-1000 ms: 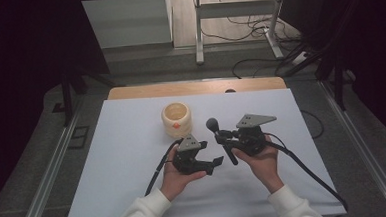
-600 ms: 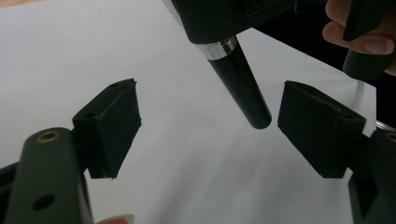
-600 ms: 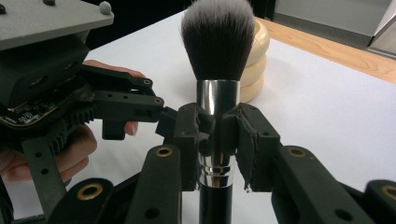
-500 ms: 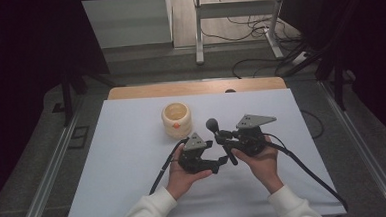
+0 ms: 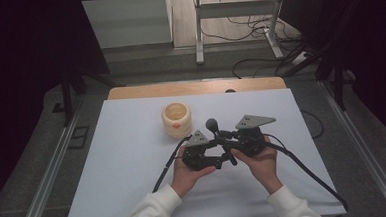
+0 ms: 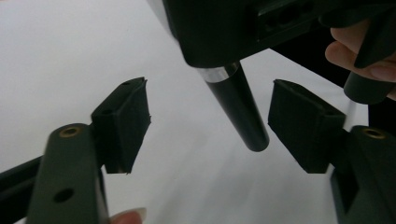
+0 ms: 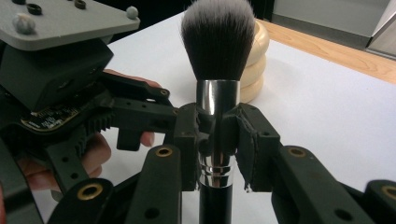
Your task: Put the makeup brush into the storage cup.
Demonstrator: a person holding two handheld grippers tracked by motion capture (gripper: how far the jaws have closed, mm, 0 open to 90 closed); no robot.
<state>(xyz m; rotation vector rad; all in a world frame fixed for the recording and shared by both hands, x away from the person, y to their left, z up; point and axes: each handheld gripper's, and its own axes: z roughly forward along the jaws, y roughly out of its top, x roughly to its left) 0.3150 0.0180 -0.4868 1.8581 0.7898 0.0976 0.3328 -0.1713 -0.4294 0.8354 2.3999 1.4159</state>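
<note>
On the smooth white worktop (image 5: 133, 156), backed by a strip of pale wood, stands a cream container (image 5: 176, 119) of stacked rounded rings. Nearer the person, two hands hold black angular claws close together above the surface. The right claw (image 7: 215, 135) is clamped on the shiny metal ferrule of a makeup brush (image 7: 217, 51), its soft dark, white-tipped bristles upright. The left claw (image 6: 208, 121) gapes wide, holding nothing; the brush's slim black cylindrical handle (image 6: 238, 112) hangs between its ribbed rubbery pads without touching either
</note>
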